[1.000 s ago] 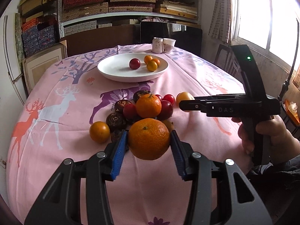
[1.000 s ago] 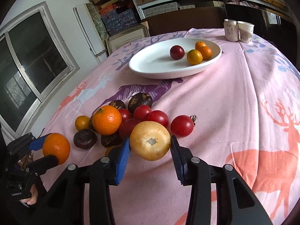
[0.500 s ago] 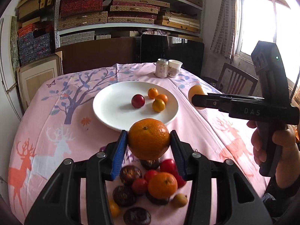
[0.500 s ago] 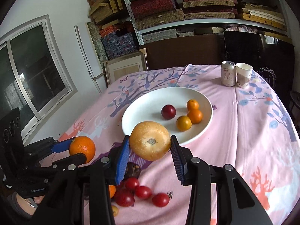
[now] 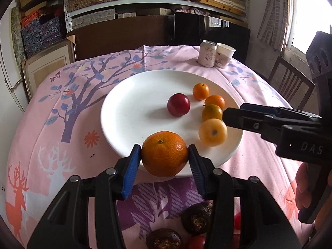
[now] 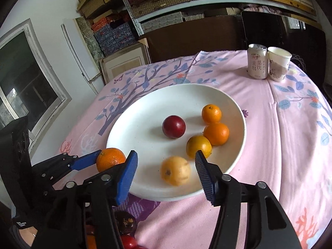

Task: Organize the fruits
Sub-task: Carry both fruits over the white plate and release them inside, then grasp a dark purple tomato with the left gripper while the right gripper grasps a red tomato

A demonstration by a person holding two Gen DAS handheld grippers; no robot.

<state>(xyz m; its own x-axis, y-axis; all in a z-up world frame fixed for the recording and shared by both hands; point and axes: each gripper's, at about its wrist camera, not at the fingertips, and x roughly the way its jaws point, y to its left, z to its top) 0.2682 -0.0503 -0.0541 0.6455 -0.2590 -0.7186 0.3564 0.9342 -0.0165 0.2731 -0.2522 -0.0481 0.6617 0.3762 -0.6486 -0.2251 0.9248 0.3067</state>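
Note:
My left gripper hangs over the near rim of the white plate. Its jaws are just starting to open, and the blue pads still press a big mandarin. My right gripper is over the plate's near right part with its jaws opening wide. A pale yellow fruit sits blurred between them, touched by neither pad. Seen from the left wrist, that fruit is just below the right gripper's fingertips. A red plum and three small oranges lie on the plate.
A drink can and a paper cup stand at the table's far edge. Dark round fruits and red ones lie on the pink cloth close under the grippers. A chair stands at the right, with shelves behind.
Both grippers travelled from the fruit pile forward to the plate, each carrying its fruit. The right jaws have since spread and let go of the yellow fruit over the plate.

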